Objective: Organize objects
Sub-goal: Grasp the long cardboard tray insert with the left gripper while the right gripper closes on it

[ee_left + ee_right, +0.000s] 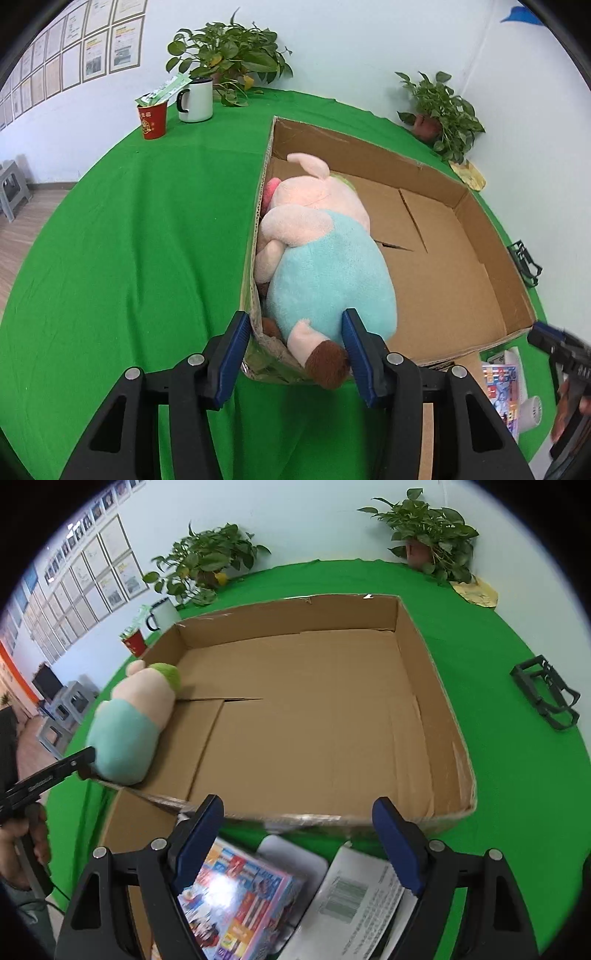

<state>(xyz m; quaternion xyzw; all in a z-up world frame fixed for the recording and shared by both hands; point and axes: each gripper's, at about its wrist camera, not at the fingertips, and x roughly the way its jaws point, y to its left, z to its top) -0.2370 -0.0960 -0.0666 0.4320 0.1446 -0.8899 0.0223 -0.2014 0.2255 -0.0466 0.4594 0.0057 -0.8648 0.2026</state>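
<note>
A plush pig (321, 258) in a light blue shirt lies in the left end of an open cardboard box (495, 266); one brown-tipped leg hangs over the near rim. My left gripper (295, 354) is open, its fingers either side of that leg, not closed on it. In the right wrist view the pig (129, 723) lies at the box's left wall and the box floor (314, 716) is otherwise bare. My right gripper (295, 834) is open above a colourful box (236, 897) and a white printed packet (354, 901) lying just outside the near wall.
A green cloth (147, 240) covers the round table. A red cup (152, 118), a white mug (195, 99) and potted plants (229, 55) stand at the far edge. A dark wire holder (546, 698) lies right of the box. A folded cardboard flap (125, 834) lies near left.
</note>
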